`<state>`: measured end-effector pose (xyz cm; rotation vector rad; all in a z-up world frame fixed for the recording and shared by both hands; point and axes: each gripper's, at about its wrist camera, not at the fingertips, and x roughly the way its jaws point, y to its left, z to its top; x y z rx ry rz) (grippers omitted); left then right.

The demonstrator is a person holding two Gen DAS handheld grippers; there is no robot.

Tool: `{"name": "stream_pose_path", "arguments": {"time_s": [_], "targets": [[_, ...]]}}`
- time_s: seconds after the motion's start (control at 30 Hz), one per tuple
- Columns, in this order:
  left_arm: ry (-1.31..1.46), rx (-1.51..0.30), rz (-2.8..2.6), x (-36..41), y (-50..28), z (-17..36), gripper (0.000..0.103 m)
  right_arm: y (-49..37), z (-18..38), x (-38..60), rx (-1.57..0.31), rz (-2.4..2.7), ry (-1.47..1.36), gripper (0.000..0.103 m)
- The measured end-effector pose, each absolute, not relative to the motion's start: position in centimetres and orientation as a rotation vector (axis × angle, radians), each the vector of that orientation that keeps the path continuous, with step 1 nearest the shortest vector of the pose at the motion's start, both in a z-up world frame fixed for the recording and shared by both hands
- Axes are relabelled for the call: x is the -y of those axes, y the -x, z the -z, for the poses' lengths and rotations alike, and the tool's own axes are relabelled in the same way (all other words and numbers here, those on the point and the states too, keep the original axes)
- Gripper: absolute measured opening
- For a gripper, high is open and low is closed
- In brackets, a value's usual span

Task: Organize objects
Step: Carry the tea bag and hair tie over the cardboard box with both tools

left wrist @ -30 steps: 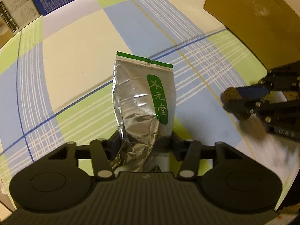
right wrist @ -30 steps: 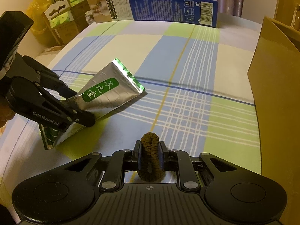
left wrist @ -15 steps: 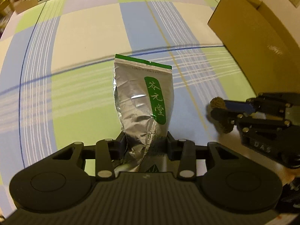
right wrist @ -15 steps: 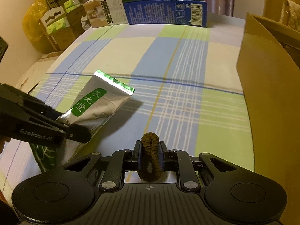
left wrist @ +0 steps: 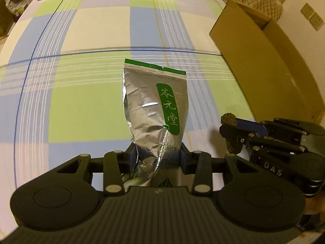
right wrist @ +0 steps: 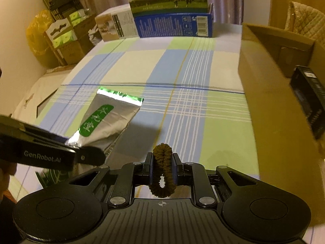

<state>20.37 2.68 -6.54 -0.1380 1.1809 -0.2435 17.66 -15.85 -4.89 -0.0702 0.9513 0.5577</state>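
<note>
At centre frame the left claw point(left wrist: 156, 158) is clamped on the crumpled lower end of a silver foil tea pouch point(left wrist: 155, 105), light, crinkly and slippery. At lower right, beside the open cardboard box point(left wrist: 264, 65), the right claw point(right wrist: 162, 167) pinches a soft brown hair scrunchie point(right wrist: 162, 172), raised above the checked worktop point(left wrist: 81, 93)

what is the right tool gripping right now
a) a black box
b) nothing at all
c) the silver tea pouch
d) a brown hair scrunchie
d: in the right wrist view the right tool is shut on a brown hair scrunchie, pinched between its blue pads, while the silver tea pouch is held by the left tool.
</note>
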Motion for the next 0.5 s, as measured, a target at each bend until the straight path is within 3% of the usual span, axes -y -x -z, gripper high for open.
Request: {"name": "stream_pose_path", "arguments": {"time_s": [0.5], "targets": [[0.296,-1.096,0.265,-0.7,-13.6,2.4,0.035,-12.7,0.2,20.8,-0.865,-0.503,0.041,0.015]]}}
